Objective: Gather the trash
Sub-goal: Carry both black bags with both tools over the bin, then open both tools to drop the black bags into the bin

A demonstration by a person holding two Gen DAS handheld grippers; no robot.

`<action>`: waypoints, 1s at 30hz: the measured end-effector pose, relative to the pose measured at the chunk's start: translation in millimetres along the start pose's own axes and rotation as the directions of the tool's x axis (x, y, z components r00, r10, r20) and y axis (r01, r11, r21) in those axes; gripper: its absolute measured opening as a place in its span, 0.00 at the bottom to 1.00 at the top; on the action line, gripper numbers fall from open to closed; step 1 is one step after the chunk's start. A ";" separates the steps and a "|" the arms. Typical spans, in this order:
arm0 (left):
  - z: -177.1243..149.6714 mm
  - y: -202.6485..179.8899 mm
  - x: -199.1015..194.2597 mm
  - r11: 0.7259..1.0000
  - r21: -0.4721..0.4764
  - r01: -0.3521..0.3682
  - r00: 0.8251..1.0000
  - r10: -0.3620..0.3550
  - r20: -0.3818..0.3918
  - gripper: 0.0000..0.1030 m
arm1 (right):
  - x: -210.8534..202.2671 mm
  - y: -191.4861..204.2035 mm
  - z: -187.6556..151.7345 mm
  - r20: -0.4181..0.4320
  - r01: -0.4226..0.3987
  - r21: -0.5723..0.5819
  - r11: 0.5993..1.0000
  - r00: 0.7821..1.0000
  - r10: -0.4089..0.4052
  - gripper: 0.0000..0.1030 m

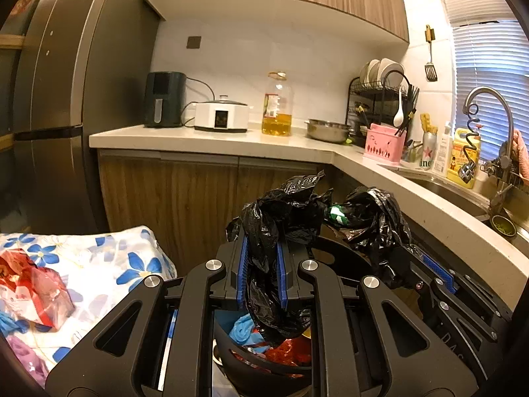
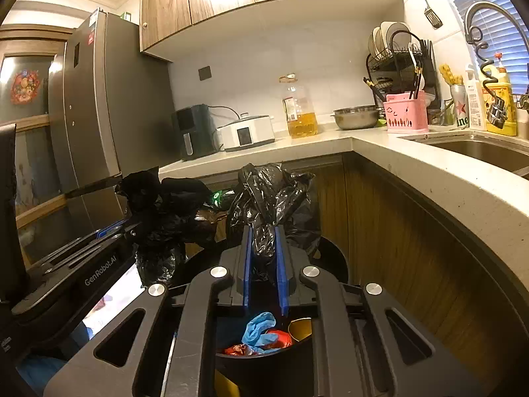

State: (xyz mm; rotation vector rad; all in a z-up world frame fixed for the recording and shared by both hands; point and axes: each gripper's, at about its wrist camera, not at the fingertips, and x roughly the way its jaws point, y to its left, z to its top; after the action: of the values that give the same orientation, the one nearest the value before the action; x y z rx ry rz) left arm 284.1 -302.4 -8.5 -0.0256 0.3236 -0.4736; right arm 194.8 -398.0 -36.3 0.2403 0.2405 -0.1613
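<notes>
The black trash bag (image 1: 281, 218) is sitting in a round black bin (image 2: 334, 254) on the floor, its crumpled rim bunched up into two gathered ends above the bin's mouth. The left gripper (image 1: 262, 264) is clamping one gathered end between its blue pads (image 1: 244, 264), and the right gripper (image 2: 264, 254) is pinching the other end (image 2: 267, 198) in the same way, so the two claws are standing side by side over the bin, each closed tight on plastic. Inside the bin, a blue glove (image 2: 259, 329), red wrappers (image 2: 279, 337) and a yellow cup (image 2: 301, 327) are lying in the bag. To the left of the bin, a blue-flowered cloth (image 1: 99, 264) is covering a surface with a red packet (image 1: 29, 284) on it. Behind the bin, wood-fronted cabinets (image 1: 185, 195) are carrying a pale L-shaped countertop (image 1: 205, 139). Above the bin on that countertop are standing an air fryer (image 1: 164, 99), a white cooker (image 1: 221, 115), an oil bottle (image 1: 277, 106), a steel bowl (image 1: 327, 130), a pink caddy (image 1: 385, 144) and a dish rack (image 1: 380, 99). Right of the bin, the sink (image 2: 489, 152) and its faucet (image 1: 489, 115) are sitting under window blinds (image 1: 489, 76); far left of the bin a grey refrigerator (image 1: 66, 99) is standing
</notes>
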 end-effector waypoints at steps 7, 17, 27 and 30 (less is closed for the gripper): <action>-5.6 -2.1 11.0 1.000 0.010 0.016 1.000 -0.016 -0.019 0.14 | 9.2 -4.0 -3.9 -0.016 0.011 0.000 1.000 1.000 -0.011 0.28; -18.4 3.1 25.9 0.999 0.017 0.028 0.998 -0.027 -0.065 0.63 | 8.9 -21.2 -10.3 -0.016 0.070 0.025 0.997 0.997 -0.069 0.55; -25.1 36.0 -7.0 0.996 -0.065 -0.061 0.998 0.059 -0.035 0.84 | -8.0 -14.0 -14.1 -0.015 0.076 0.017 0.997 0.997 -0.076 0.65; -28.6 45.8 -33.7 0.991 -0.080 -0.108 0.994 0.108 0.001 0.88 | -17.1 -4.9 -14.5 -0.008 0.069 0.006 0.998 0.998 -0.069 0.70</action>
State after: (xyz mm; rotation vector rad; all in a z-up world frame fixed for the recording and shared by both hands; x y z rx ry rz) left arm 267.2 -244.9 -30.1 -0.0864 0.3370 -0.3528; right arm 174.3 -396.8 -46.7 0.2386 0.2565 -0.2296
